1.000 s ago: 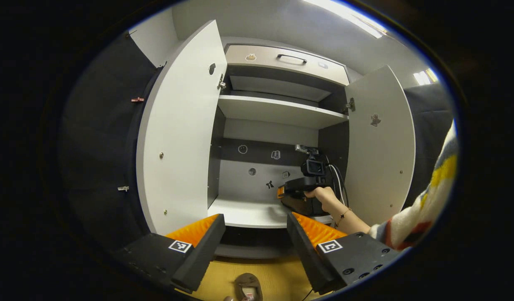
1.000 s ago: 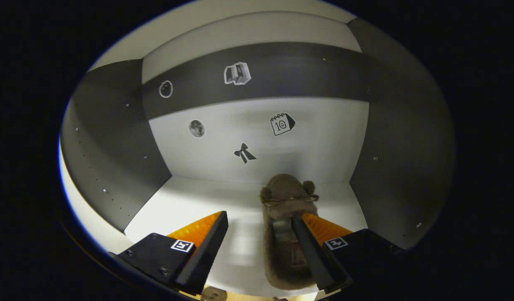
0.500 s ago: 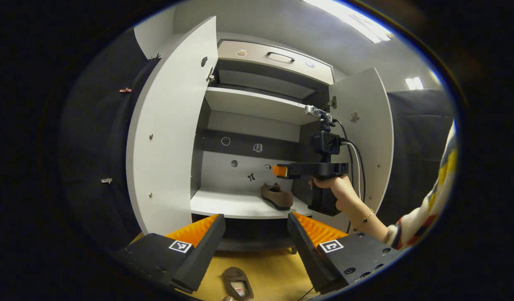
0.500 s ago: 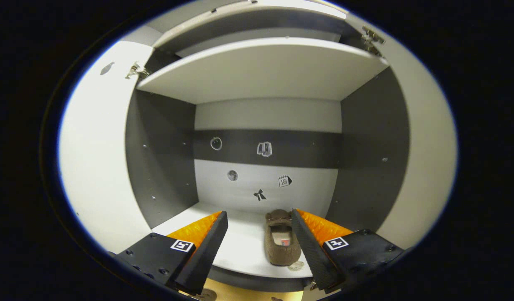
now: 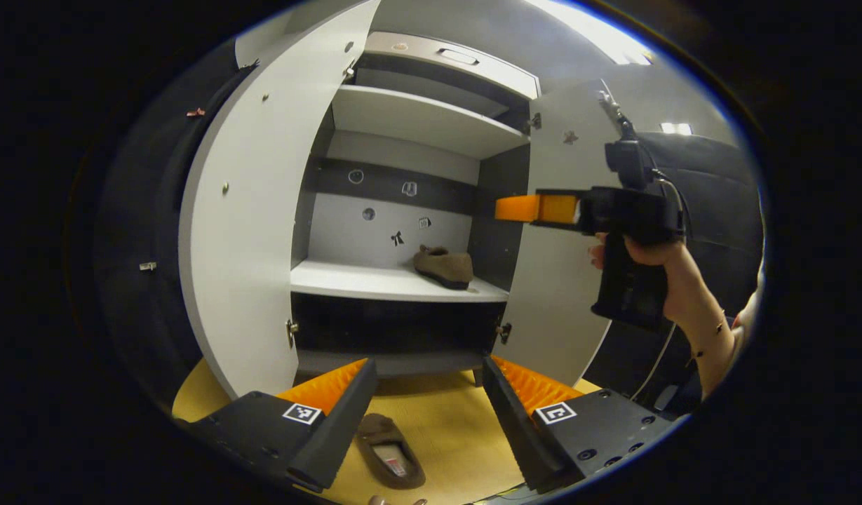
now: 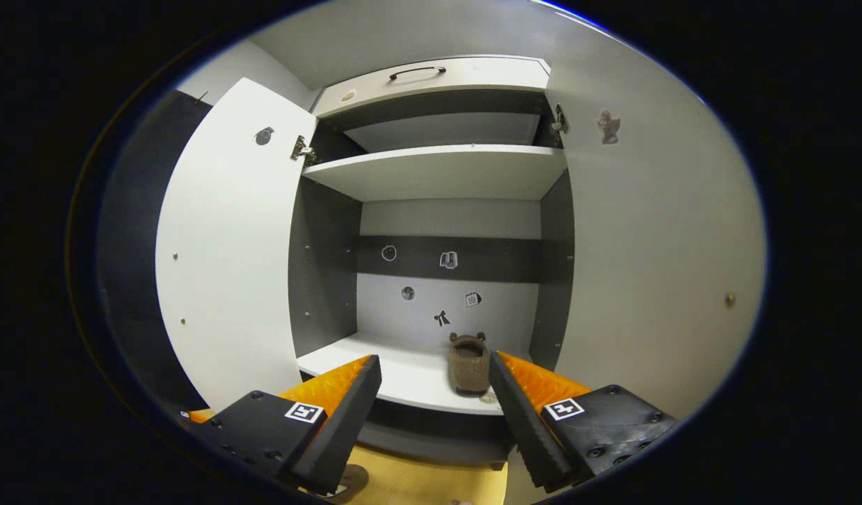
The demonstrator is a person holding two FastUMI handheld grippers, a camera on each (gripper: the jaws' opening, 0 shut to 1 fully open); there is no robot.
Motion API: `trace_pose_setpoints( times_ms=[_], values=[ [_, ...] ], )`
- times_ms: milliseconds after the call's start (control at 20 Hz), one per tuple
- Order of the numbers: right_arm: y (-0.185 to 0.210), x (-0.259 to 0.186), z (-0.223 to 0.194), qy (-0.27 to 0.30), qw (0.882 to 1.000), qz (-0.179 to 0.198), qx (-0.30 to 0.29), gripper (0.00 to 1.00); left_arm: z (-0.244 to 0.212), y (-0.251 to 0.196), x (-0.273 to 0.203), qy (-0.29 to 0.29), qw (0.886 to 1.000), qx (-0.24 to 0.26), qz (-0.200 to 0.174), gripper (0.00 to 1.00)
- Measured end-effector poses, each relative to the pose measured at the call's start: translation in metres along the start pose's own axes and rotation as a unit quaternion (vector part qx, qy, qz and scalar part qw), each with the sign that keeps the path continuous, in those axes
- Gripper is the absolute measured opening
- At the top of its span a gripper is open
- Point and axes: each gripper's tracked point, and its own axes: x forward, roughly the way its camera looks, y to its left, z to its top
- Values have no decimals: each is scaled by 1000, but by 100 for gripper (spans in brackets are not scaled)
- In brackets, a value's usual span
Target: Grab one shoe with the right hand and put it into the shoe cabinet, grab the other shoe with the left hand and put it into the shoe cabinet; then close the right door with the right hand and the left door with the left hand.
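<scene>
One shoe is in and one is not, so I think the job is about halfway to the doors part. The next turn belongs to my left claw [image 5: 423, 410].

Starting on the left: my left claw is wide open and holds nothing. The brown slipper on the floor [image 5: 390, 451] lies right below it, between its two fingers and a bit toward the left one. It is soft and fuzzy, long and rounded, with a pale inside that faces up. The floor [image 5: 452, 428] under it is yellow and looks like smooth wood. I think my next move is to tip the left claw down, put one finger on each side of the slipper, and squeeze gently, since it is squishy and could fold.

Ahead of the claw stands the shoe cabinet [image 5: 416, 116]. Its left door [image 5: 241, 231] and right door [image 5: 567, 280] are flat, smooth white boards, both swung open. Inside are grey walls with small stickers and a white shelf [image 5: 374, 280].

The slipper on the shelf [image 6: 469, 361] sits just past my right claw [image 6: 434, 407], close to its right finger but not touching it. It is the same fuzzy brown, with two little round bumps on top. There is bare shelf to the left of it for the second slipper.

My right claw is open too and empty, held up in front of the right door by a hand [image 5: 655, 259].
</scene>
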Motion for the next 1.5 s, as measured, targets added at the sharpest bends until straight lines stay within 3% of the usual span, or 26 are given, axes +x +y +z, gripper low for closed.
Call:
trace_pose_setpoints(
  times_ms=[400,600,750,1050,1200,1500],
  values=[
    [7,-52,-70,10,1000,-8,-10,98,-160,50,44,98,993,-27,59,93],
    [-2,-57,-97,24,1000,-15,1,98,-206,67,72,113,990,-34,76,72],
    [-11,-57,-115,46,999,-22,-19,98,-226,87,90,119,988,-33,95,69],
    [-8,-44,-130,59,997,-5,-47,98,-263,110,113,147,978,-88,116,64],
    [-5,-36,-142,72,997,4,-30,98,-265,116,123,152,979,-70,119,64],
    [-6,-25,-164,104,994,5,-21,98,-263,125,141,156,979,-27,127,41]
  ],
)
